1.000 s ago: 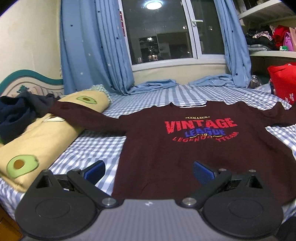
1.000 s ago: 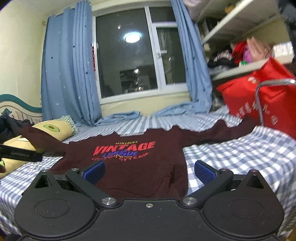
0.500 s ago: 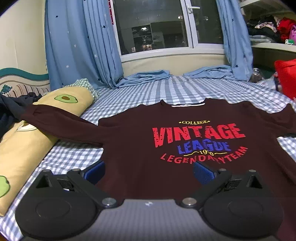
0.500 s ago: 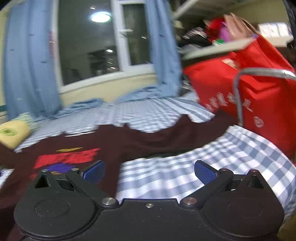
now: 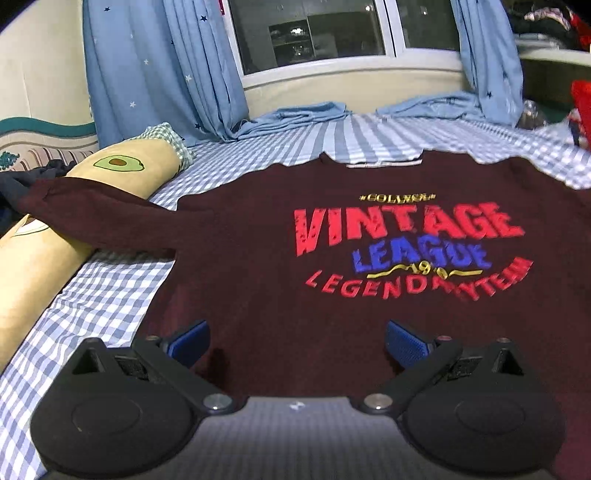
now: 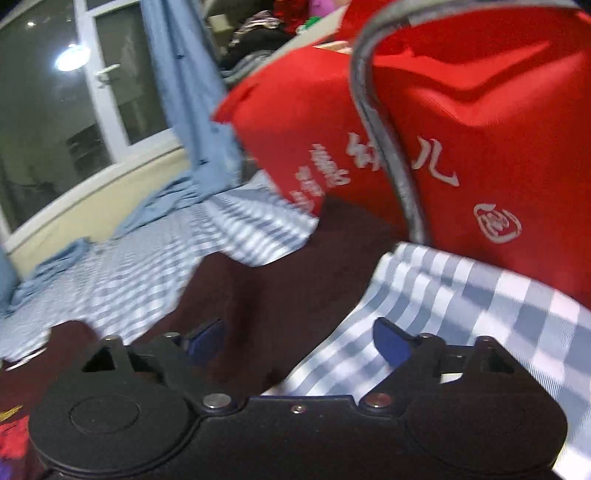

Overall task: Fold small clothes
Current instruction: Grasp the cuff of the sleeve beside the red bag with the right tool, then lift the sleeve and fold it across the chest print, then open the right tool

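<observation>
Jaws of the left gripper (image 5: 297, 341) stand spread wide, nothing between the blue pads, poised over the lower body of the maroon sweatshirt (image 5: 258, 266). Jaws of the right gripper (image 6: 297, 341) are closing yet remain well apart; the right sleeve (image 6: 295, 273) of the garment lies beneath the gap, and the pads do not press on it.

The sweatshirt lies face up and spread flat on the bed (image 5: 110, 295), which is covered by a blue-and-white checked sheet. Its printed front reads VINTAGE LEAGUE in red and blue, with the collar toward the window (image 5: 306, 33). Its left sleeve (image 5: 96, 218) extends sideways and drapes onto a yellow avocado-print bolster (image 5: 44, 258) at the bed's left edge. In the right wrist view, the right sleeve runs diagonally toward a red bag (image 6: 461, 147) with white lettering, its far end just beside the bag's base. A grey metal tube (image 6: 380, 140) curves in front of the bag. Blue star-print curtains (image 5: 155, 66) hang at the window, their hems pooled on the bed.
</observation>
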`<state>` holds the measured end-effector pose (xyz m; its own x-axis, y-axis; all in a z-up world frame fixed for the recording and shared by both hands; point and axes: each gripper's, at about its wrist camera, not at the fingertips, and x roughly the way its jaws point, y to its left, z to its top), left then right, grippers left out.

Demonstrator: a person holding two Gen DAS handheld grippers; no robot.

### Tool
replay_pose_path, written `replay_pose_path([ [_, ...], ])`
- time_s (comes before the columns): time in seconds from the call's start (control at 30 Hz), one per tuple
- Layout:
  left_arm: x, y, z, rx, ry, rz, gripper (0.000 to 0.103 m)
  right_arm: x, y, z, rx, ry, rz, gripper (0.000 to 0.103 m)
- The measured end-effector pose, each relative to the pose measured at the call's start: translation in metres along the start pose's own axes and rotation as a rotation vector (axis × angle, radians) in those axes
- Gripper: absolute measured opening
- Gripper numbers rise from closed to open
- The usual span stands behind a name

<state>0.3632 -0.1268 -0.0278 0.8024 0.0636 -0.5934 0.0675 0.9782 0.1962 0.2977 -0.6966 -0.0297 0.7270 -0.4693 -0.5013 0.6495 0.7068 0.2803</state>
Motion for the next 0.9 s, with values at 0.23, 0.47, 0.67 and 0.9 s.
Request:
replay_pose_path([
  [0.23, -0.005, 0.005, 0.016, 0.021, 0.022, -0.004, 0.102, 0.063, -0.026, 0.014, 0.101, -0.016, -0.090, 0.069],
  [0.47, -0.013, 0.012, 0.051, 0.015, -0.007, -0.019, 0.102, 0.089, -0.019, 0.017, 0.116, 0.014, -0.181, 0.022],
  [0.67, -0.010, 0.012, 0.055, 0.021, -0.005, -0.052, 0.102, 0.038, -0.018, 0.023, 0.155, -0.117, -0.190, 0.017],
  [0.9, -0.005, 0.016, 0.050, 0.004, 0.013, -0.091, 0.102, 0.006, -0.023, 0.033, 0.157, -0.110, -0.210, 0.017],
])
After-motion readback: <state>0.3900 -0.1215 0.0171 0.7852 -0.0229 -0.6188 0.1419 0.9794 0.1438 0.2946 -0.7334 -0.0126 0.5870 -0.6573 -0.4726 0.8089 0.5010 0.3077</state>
